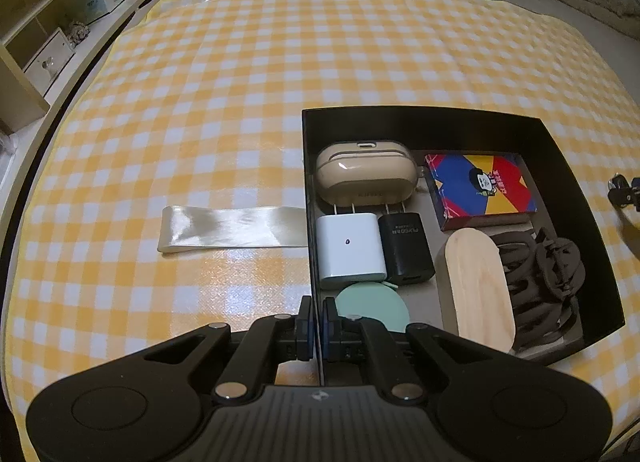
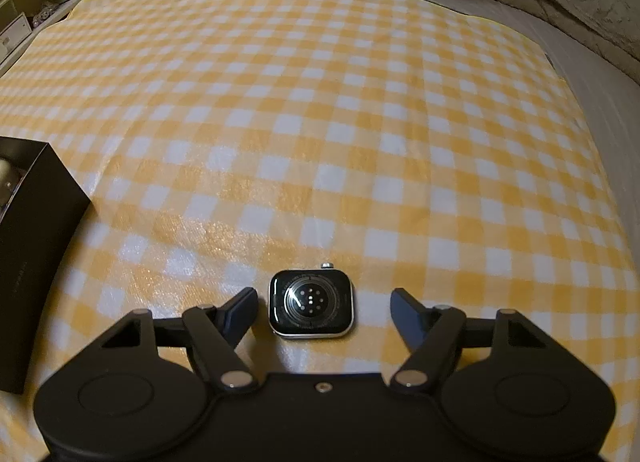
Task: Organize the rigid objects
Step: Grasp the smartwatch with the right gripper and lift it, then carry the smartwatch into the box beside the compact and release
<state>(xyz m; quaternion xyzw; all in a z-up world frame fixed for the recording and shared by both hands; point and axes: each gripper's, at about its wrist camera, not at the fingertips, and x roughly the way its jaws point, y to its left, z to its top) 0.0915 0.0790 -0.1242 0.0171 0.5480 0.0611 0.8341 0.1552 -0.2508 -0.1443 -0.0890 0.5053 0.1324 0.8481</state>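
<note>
Beside the half-cropped box (image 2: 32, 246), right hand-held gripper (image 2: 324, 312) gapes around the watch (image 2: 311, 304); left (image 1: 316, 328) pinches box wall.

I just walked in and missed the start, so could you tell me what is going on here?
A person is tidying small items into a black box on a checked cloth. The left gripper is shut on the box's wall. The right gripper is open around a strapless watch body lying sensor-side up, not yet gripped. Chargers, an earbud case and other items already sit inside.
</note>
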